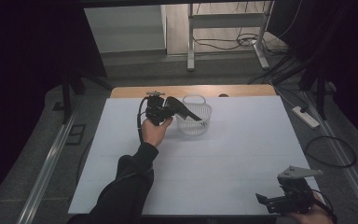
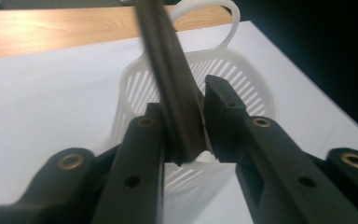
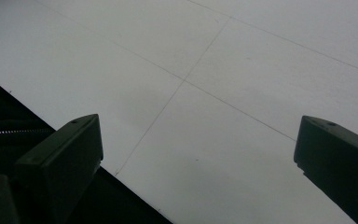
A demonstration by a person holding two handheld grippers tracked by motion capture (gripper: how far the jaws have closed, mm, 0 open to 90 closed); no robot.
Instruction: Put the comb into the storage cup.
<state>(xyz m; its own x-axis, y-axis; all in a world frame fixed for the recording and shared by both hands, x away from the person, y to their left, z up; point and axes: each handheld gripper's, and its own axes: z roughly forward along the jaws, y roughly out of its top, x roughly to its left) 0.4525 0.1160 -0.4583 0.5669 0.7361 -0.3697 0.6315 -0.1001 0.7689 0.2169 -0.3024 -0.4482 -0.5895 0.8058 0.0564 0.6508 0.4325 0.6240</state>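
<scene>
Hanging over the white basket (image 1: 199,125) near the far edge of the bench (image 1: 242,154), a long dark strip (image 1: 184,111) is sitting between the jaws of the left gripper (image 1: 168,111). Its far end is pointing down into the basket. The jaws are standing a little apart. In the left gripper view the strip is leaning on one jaw, and a thin gap is showing at the other, so the gripper is probably not squeezing it. The strip is looking blurry there, so it may be slipping.

The strip is looking thin, smooth and light, with a soft bend along it. It is likely slippery, so holding it by the flat sides near one end is probably best. The basket is looking light too, with thin slotted walls, so a bump could be tipping it over.

The right gripper (image 1: 263,200) is resting wide open, low at the near right corner of the bench, holding nothing.
</scene>
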